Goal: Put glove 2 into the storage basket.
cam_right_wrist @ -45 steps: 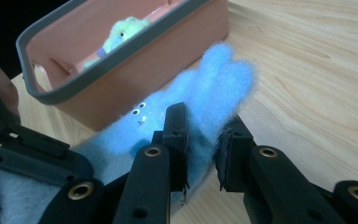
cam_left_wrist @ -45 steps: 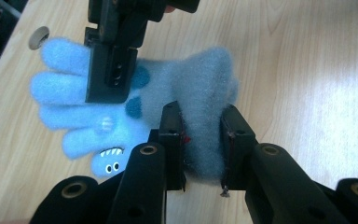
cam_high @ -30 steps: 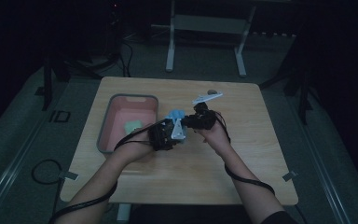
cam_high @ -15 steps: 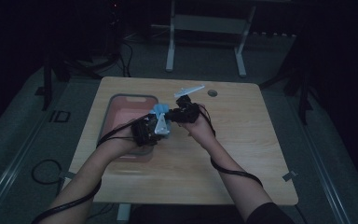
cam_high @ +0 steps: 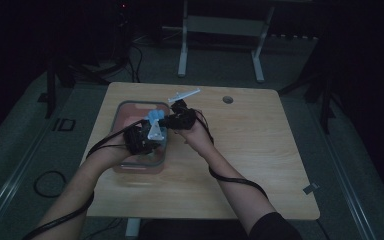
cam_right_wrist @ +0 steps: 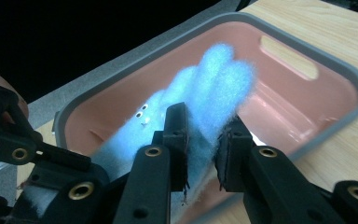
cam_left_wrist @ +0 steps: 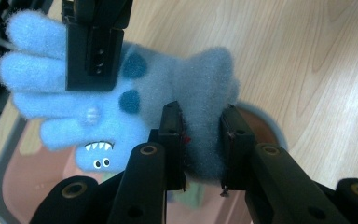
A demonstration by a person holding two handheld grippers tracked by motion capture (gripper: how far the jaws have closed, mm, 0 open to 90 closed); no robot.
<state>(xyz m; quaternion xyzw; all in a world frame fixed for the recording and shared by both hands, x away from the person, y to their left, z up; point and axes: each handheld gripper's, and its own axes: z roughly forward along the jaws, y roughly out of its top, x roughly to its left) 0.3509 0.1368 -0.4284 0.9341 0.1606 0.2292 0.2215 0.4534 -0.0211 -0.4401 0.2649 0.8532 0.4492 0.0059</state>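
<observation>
I have two tools, and both are clamped on one fuzzy blue glove: my left tool [cam_left_wrist: 200, 140] pinches its cuff end, my right tool [cam_right_wrist: 204, 140] pinches its finger end. The glove [cam_high: 154, 118] hangs between them, above one pink tray [cam_high: 130, 167] with a grey rim on the desk [cam_high: 260, 150]. The left gripper view shows dark spots and a small toothy face on the glove [cam_left_wrist: 121, 100]; from the high view I cannot make these out.

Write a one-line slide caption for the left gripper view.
Both claws grip a fuzzy blue monster glove above the pink tray on the wooden table.
</observation>
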